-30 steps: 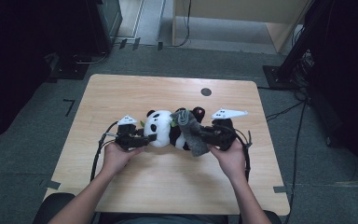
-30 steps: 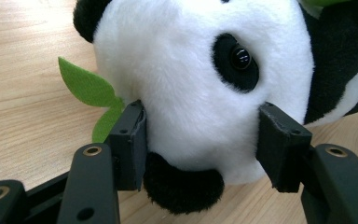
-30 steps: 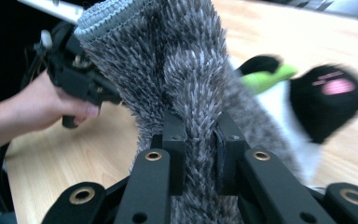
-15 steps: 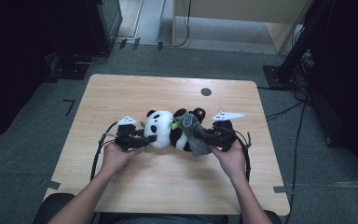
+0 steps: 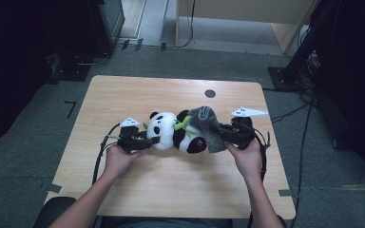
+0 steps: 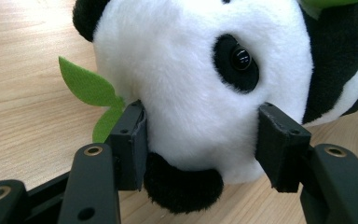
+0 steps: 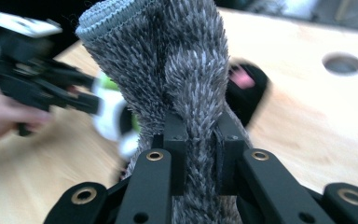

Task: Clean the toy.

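Right hand-held gripper [image 5: 223, 133]: pinched on the grey fuzzy cloth [image 5: 208, 124], at 3 o'clock of the panda plush [image 5: 176, 132]. Left hand-held gripper [image 5: 153, 141]: jaws clamped on the panda's white head, at 9 o'clock. Panda lies mid-tabletop [image 5: 123, 95], long axis 9-to-3; cloth drapes its right end, nearer the right hand.

panda plush [image 5: 171, 135] sits mid-table [image 5: 123, 95], left gripper [image 5: 149, 141] right at its left side, sock [image 5: 208, 124] draped over its right end, right gripper [image 5: 224, 133] just right of that
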### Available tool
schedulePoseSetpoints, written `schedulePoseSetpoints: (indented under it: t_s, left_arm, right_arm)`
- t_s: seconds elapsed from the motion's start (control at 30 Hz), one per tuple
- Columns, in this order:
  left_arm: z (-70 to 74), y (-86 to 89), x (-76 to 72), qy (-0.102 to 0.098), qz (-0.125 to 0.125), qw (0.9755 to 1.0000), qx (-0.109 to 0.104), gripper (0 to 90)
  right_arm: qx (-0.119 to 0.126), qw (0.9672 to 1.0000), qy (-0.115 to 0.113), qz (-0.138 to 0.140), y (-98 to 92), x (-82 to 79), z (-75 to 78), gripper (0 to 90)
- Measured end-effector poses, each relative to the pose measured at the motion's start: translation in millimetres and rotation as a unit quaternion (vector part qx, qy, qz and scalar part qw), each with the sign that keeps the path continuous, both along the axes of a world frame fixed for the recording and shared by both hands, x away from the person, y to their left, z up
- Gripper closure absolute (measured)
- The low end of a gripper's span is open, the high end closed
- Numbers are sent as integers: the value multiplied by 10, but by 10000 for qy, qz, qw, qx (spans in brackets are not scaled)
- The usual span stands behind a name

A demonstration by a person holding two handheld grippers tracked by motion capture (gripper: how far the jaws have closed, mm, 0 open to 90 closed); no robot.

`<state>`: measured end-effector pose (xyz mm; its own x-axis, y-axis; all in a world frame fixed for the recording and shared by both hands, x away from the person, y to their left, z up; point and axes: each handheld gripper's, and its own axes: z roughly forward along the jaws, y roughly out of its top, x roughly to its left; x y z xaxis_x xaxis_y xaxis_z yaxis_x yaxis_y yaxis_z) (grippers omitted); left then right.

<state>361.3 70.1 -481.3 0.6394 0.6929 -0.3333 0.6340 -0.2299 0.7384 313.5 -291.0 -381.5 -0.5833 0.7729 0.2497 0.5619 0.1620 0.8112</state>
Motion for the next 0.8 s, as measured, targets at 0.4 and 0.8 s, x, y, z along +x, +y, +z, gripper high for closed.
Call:
schedulePoseSetpoints:
  t_s: [0.4,0.8]
  left_arm:
    - [8,-24,-24,6,66,10000,2,426]
    - [-2,-47,-26,-42,73,9999,83,439]
  right_arm:
    - [-72,9925,-175,1209,1027,-117,87,796]
    - [-1039,9896,190,971,1307,144,-595,798]
